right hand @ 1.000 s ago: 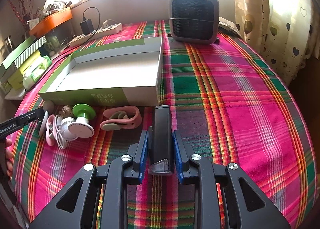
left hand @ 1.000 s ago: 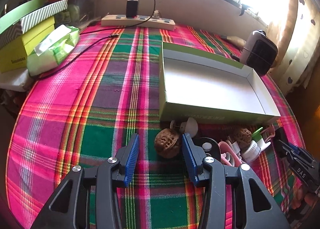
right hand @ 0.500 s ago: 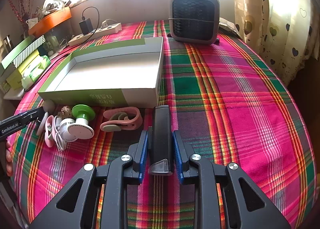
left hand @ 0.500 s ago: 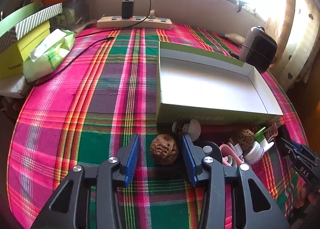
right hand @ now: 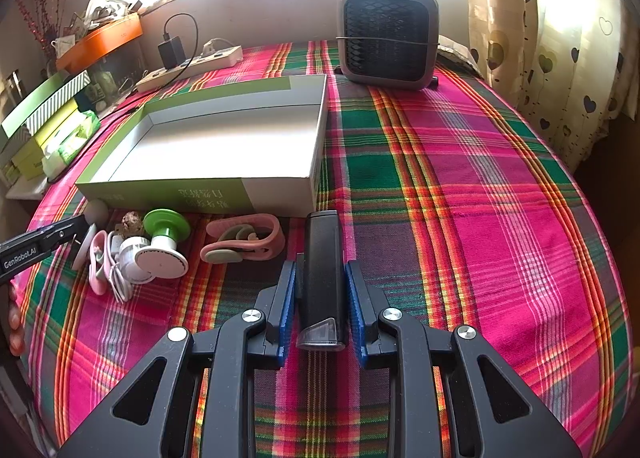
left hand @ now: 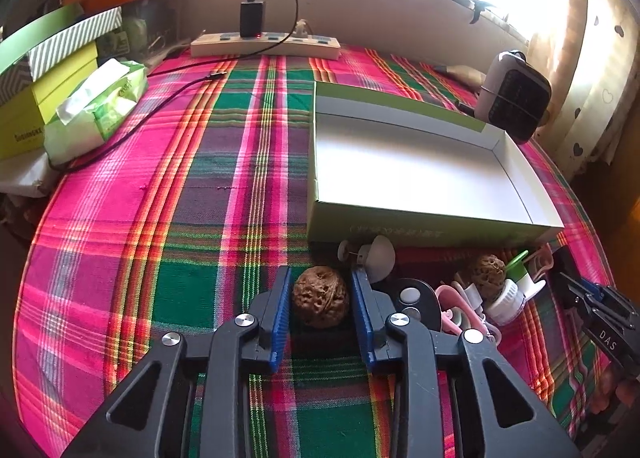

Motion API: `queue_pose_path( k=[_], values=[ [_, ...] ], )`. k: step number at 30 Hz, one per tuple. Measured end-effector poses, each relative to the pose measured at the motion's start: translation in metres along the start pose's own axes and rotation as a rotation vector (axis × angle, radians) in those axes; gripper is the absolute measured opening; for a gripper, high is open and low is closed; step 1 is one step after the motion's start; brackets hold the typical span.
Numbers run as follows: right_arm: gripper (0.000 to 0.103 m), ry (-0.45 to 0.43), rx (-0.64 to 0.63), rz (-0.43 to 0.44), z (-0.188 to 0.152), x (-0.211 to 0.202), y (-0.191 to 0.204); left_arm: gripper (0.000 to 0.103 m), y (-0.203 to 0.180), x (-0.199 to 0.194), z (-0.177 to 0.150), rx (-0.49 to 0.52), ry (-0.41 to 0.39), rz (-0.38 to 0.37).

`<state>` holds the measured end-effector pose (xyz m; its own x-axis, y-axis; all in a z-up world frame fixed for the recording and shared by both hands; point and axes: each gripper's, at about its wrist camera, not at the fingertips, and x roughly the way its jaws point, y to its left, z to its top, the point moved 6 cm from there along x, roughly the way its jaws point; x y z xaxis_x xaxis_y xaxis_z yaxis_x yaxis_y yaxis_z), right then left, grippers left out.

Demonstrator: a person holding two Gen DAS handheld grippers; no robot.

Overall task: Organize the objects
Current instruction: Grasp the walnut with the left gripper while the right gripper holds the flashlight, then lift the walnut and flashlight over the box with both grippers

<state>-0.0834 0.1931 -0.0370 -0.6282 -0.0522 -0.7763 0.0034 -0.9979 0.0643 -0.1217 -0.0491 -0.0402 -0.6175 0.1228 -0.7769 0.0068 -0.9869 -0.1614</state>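
In the left wrist view my left gripper [left hand: 320,286] has its blue pads on both sides of a brown walnut [left hand: 320,301], just touching it on the plaid cloth. A second walnut [left hand: 487,272] lies to the right among small items. In the right wrist view my right gripper [right hand: 320,280] is shut on a black bar-shaped device [right hand: 323,258] with a clear end cap. The open green-and-white box [right hand: 276,198] stands just beyond it and also shows in the left wrist view [left hand: 420,222]. The left gripper's tip shows at the left edge [right hand: 44,242].
In front of the box lie a pink strap [right hand: 244,240], a green-and-white knob [right hand: 162,246], a pink-white cable bundle [right hand: 108,266] and a black round fob [left hand: 412,300]. A grey heater [right hand: 386,38], power strip [left hand: 266,44], tissue pack [left hand: 96,110] and stacked boxes [left hand: 48,78] ring the table.
My left gripper moved forward around the walnut and its jaws closed in until the pads reached it. The right gripper held still with the black device.
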Motion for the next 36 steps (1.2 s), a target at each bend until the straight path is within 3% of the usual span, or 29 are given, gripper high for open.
queue_pose_path(
  k=[11, 12, 36],
  values=[
    [0.025, -0.004, -0.002, 0.005, 0.0, -0.002, 0.0, 0.027, -0.002, -0.005, -0.001, 0.007, -0.008, -0.006],
    [0.025, -0.006, -0.002, 0.005, 0.0, -0.002, 0.0, 0.027, -0.006, -0.006, -0.002, 0.071, 0.005, -0.058],
    [0.025, -0.075, -0.017, 0.017, 0.012, -0.026, 0.011, 0.027, -0.021, -0.029, 0.007, 0.112, -0.05, -0.089]
  ],
)
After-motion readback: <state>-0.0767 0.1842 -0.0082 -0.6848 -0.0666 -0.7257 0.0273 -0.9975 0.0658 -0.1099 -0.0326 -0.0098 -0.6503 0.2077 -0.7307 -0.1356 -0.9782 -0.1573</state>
